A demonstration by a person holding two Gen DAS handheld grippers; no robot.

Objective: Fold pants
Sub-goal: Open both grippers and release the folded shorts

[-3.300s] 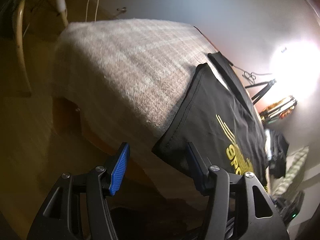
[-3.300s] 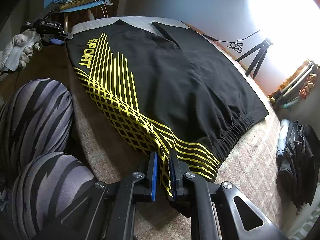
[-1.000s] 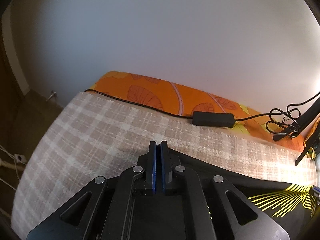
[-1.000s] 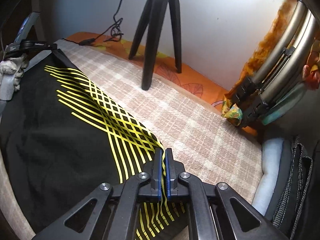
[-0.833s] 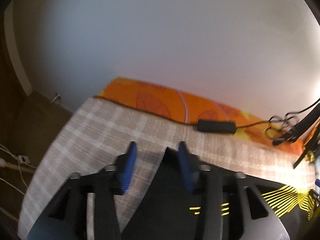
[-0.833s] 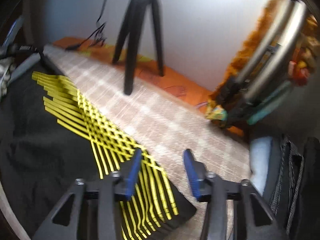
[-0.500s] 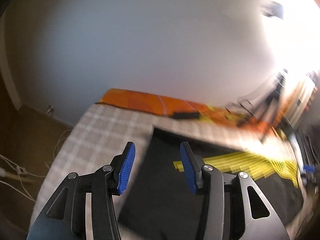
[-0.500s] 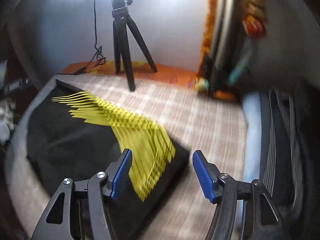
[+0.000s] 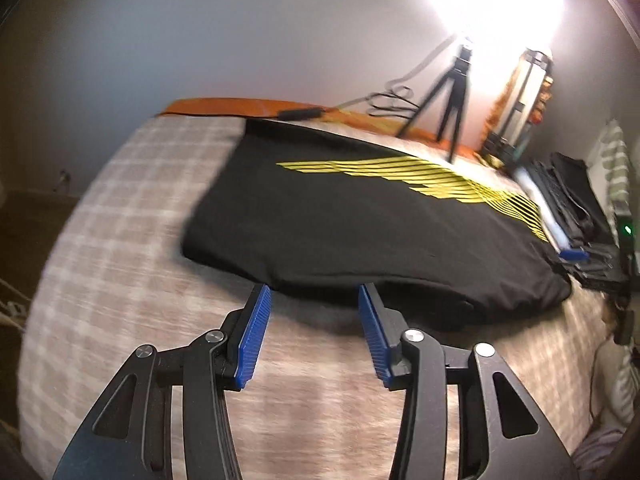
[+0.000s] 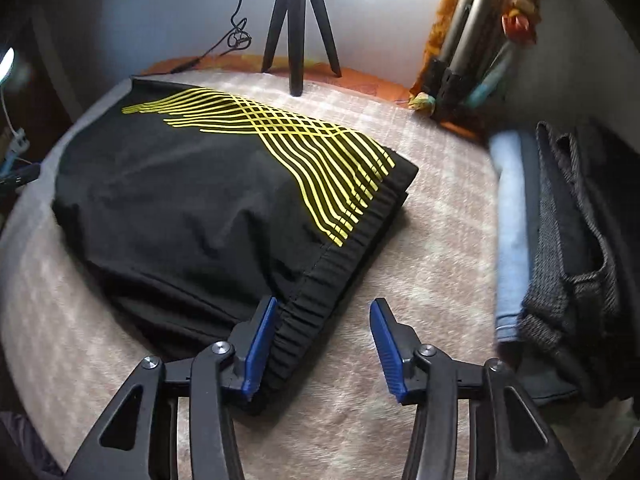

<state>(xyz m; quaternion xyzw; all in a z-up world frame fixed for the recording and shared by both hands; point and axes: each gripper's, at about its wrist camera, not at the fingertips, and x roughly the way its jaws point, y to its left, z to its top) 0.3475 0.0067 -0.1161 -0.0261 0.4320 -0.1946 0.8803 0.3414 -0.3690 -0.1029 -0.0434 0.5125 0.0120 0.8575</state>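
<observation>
a bed covered by a beige-and-white plaid blanket (image 10: 420, 248) carries everything, with an orange leaf-patterned sheet (image 10: 360, 76) showing along its far edge by the wall. the black pants (image 10: 192, 200) with yellow criss-cross stripes lie folded in half flat on the blanket, elastic waistband toward the right side. a black tripod (image 10: 298, 20) stands near the far edge, a black cable with an inline box (image 9: 300, 113) runs along the orange sheet, and a stack of folded clothes (image 10: 560, 248) sits on the right side, apart from the pants.
</observation>
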